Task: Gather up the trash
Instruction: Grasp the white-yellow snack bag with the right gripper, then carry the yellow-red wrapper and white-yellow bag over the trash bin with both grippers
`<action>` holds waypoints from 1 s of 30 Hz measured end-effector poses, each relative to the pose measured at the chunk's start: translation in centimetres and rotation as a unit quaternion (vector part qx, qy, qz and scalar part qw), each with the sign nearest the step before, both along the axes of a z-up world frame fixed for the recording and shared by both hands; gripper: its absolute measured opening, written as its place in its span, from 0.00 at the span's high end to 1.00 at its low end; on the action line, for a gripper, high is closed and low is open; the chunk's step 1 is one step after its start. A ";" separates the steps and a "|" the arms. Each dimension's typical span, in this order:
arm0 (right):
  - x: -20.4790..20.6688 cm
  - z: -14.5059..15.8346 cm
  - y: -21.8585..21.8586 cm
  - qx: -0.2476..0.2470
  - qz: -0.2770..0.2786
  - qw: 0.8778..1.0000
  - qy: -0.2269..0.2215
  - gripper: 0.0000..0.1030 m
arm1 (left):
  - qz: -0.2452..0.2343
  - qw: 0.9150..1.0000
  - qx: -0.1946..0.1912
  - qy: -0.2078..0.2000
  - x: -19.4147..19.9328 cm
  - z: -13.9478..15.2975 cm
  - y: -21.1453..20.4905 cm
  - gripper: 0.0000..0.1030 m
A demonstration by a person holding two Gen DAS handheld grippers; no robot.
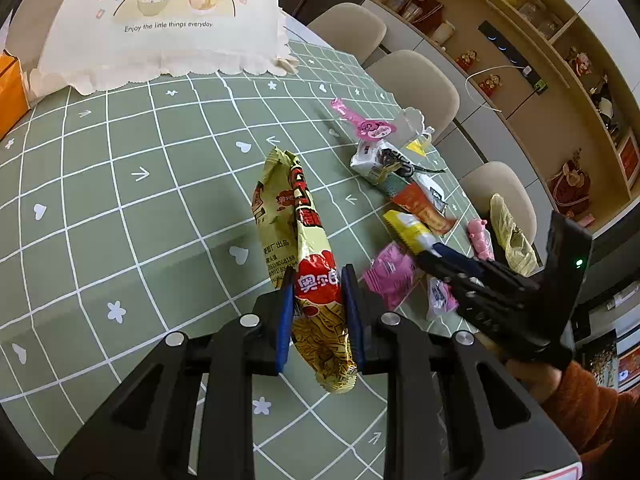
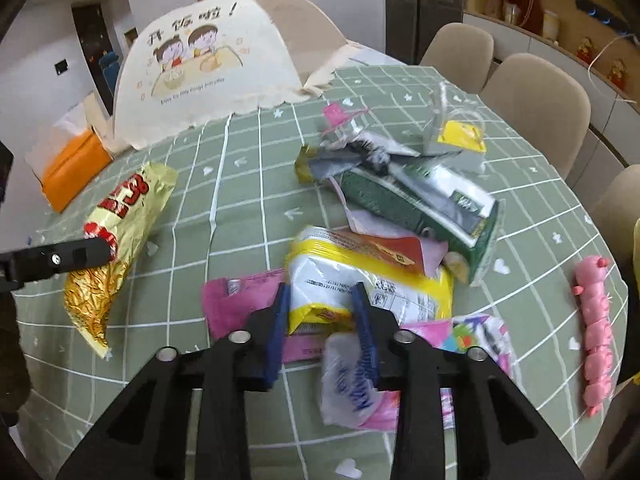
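The left gripper point(image 1: 316, 312) pinched the yellow snack packet point(image 1: 296, 240) over the green tablecloth point(image 1: 120, 220); the right gripper point(image 2: 322, 320) clamped the yellow-and-white wrapper point(image 2: 340, 280) near the litter pile.

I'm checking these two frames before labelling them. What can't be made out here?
- Right wrist view: the white-and-blue wrapper under the right gripper is motion-blurred and its print is unreadable.
- Right wrist view: the pink packet is partly covered by the yellow-and-white packet and the gripper.
- Left wrist view: the yellow snack bag between the left gripper blocks the tablecloth beneath.
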State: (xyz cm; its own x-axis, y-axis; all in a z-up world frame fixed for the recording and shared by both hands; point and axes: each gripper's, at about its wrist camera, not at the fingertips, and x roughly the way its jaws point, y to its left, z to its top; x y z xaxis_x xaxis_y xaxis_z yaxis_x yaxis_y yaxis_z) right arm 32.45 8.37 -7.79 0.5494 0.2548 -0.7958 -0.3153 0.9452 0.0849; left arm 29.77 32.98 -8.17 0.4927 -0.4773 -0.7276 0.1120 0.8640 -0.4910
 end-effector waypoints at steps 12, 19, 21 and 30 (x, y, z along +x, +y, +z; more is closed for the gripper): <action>-4.4 8.8 -6.5 0.064 -0.025 0.995 -0.066 0.84 | -0.022 0.999 -0.009 -0.029 -0.6 3.2 -3.9 0.79; -7.5 10.3 -9.9 0.061 -0.035 0.993 -0.094 0.84 | -0.038 0.997 -0.001 -0.065 -2.6 6.6 -7.6 0.79; -8.3 10.5 -11.0 0.061 -0.041 0.992 -0.101 0.84 | -0.043 0.996 0.007 -0.072 -3.4 7.4 -8.8 0.79; -11.0 10.2 -15.5 0.077 -0.051 0.990 -0.105 0.84 | -0.061 0.994 0.034 -0.081 -6.0 8.7 -13.2 0.79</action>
State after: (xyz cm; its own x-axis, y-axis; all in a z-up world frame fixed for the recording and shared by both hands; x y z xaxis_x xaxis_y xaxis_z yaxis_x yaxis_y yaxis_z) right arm 21.42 -7.15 2.39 0.7281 0.2987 -0.6169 -0.2448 0.9540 0.1730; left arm 23.73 19.79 0.51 0.5473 -0.4929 -0.6764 0.2909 0.8698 -0.3984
